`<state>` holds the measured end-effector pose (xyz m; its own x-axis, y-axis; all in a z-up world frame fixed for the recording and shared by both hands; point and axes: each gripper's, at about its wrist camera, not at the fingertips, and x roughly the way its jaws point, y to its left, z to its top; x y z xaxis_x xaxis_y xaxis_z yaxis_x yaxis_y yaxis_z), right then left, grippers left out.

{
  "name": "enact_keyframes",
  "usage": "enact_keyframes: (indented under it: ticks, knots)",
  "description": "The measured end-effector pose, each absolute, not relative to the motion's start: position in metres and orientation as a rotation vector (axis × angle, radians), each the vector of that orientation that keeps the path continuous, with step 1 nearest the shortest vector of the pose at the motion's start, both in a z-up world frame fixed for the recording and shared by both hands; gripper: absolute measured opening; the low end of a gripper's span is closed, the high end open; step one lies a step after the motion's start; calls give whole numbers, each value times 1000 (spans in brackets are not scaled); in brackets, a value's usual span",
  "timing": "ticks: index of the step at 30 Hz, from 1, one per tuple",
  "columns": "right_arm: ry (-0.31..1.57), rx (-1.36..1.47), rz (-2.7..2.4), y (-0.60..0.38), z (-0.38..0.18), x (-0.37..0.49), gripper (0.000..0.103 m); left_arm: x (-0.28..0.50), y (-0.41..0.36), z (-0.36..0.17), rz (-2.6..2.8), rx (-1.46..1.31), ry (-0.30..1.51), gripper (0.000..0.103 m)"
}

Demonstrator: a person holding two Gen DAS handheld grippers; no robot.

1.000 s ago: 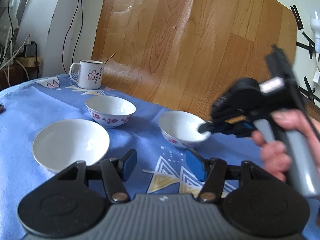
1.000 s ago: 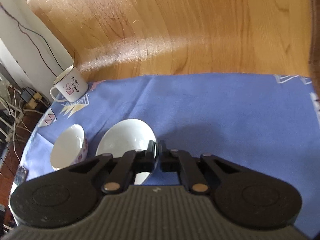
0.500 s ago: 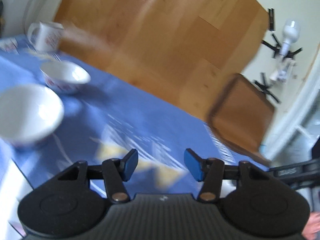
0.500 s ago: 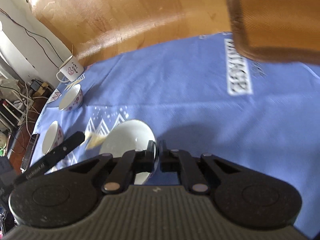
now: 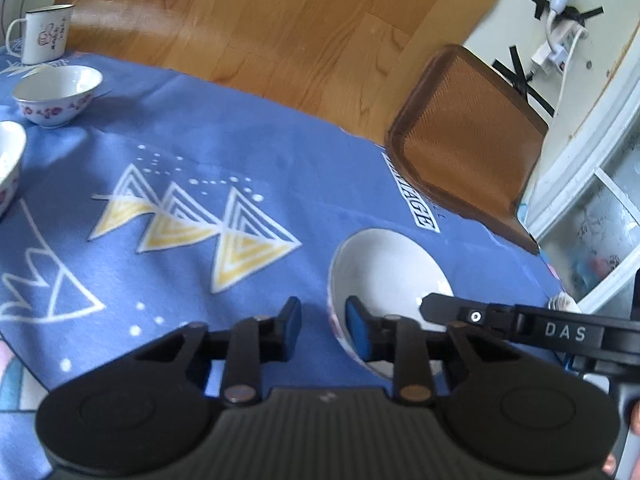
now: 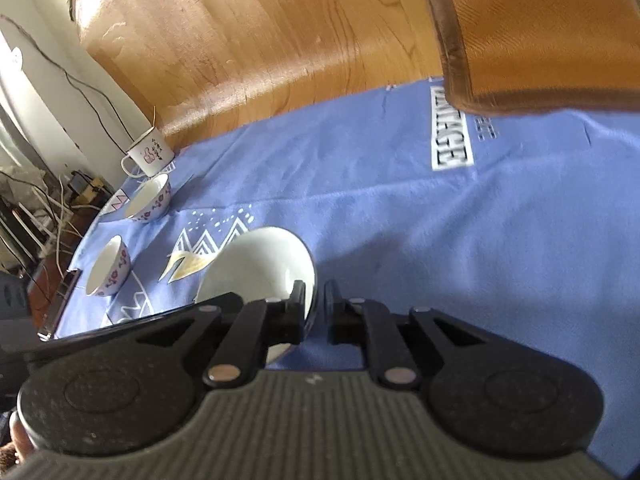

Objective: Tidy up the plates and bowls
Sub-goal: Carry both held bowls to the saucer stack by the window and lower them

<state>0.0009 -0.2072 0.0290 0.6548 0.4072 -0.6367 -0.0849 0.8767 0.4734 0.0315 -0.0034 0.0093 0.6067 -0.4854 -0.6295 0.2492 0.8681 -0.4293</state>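
A white bowl (image 6: 260,260) with a red flower band is pinched at its rim by my right gripper (image 6: 316,300), just above the blue tablecloth. In the left wrist view the same bowl (image 5: 384,268) sits at the lower right with the right gripper's finger (image 5: 448,308) reaching in over its rim. My left gripper (image 5: 323,320) is open, its jaws either side of the bowl's near rim without gripping. Two more flowered bowls stand at the far left (image 5: 56,96) (image 5: 8,168); they also show in the right wrist view (image 6: 150,198) (image 6: 110,268).
An enamel mug (image 5: 42,34) stands at the cloth's far left corner beyond the bowls. A brown woven chair seat (image 5: 468,148) overlaps the table's far right edge. A dark flat device (image 6: 60,308) lies at the left table edge. Wood floor lies beyond.
My right gripper has carried the bowl from beside the other bowls to the right side of the cloth. My left gripper swung right after it and now has its jaws around the bowl's rim.
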Motion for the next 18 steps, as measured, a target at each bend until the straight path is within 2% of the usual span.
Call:
enact_keyframes:
  ticks: [2,18]
  knots:
    - [809,423,287,-205,29,-4,9,31,-11,11,-441,-298,820,11]
    - [635,411,45,-283,48,-48,8,41,-122,42,-629,-190,831,11]
